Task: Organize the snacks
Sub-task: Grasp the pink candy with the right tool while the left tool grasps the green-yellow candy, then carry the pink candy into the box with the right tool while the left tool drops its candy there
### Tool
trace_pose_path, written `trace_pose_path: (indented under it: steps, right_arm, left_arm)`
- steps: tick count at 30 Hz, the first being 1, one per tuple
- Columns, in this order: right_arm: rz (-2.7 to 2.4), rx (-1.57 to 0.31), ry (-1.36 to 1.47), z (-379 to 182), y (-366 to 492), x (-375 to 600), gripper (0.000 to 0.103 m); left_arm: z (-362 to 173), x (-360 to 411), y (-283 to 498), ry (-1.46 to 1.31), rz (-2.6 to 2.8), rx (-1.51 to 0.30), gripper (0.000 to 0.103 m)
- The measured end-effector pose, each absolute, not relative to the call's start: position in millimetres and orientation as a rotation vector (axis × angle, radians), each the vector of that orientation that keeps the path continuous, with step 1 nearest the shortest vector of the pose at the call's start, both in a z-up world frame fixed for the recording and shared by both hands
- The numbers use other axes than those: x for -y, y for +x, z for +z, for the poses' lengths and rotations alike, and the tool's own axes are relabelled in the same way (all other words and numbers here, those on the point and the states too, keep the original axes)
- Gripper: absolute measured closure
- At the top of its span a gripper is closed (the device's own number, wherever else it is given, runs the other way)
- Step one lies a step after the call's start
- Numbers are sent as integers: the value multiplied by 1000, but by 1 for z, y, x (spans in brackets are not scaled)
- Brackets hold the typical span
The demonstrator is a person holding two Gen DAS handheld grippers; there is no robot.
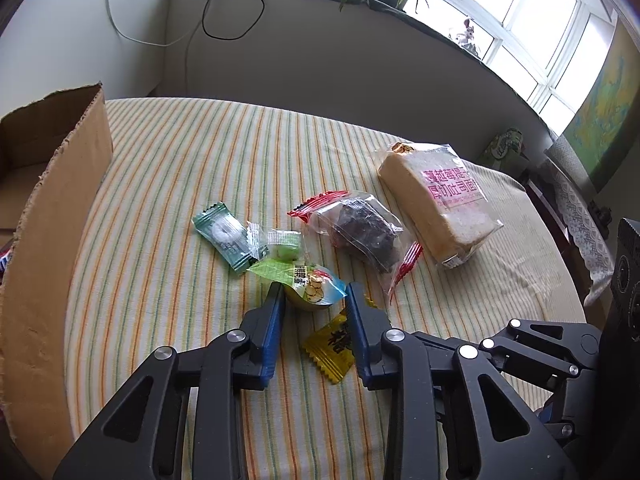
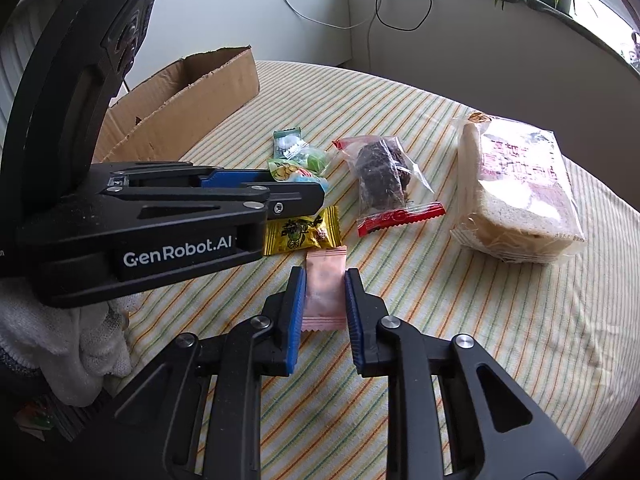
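My left gripper (image 1: 314,290) is shut on a green snack packet (image 1: 308,286) with a yellow cup under its film, its blue pads touching both sides. A yellow candy (image 1: 330,348) lies on the cloth under its jaws. In the right wrist view, my right gripper (image 2: 325,278) is shut on a pink packet (image 2: 325,292) lying flat on the striped cloth. The left gripper (image 2: 304,190) reaches in from the left there, the green packet (image 2: 288,171) at its tips. An open cardboard box (image 1: 52,200) stands at the left.
Further back lie a teal candy (image 1: 224,236), a small green candy (image 1: 286,244), a dark snack in a clear red-ended bag (image 1: 360,232) and a wrapped bread slab (image 1: 436,208). A white knitted sleeve (image 2: 80,344) is at the lower left. A windowsill holds plants.
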State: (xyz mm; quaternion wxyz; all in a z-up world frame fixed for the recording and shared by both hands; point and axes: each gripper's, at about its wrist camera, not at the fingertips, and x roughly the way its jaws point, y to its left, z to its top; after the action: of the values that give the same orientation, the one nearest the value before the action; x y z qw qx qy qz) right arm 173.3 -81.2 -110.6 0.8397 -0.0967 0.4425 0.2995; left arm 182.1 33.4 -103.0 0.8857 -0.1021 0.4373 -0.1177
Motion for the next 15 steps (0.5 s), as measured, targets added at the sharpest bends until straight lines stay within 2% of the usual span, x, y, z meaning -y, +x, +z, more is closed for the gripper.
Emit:
trace_pose_path:
  steps: [15]
  right_arm:
    - [627, -907, -149, -88, 163, 97, 83]
  left_arm:
    - [-78, -44, 158, -250, -234, -835, 75]
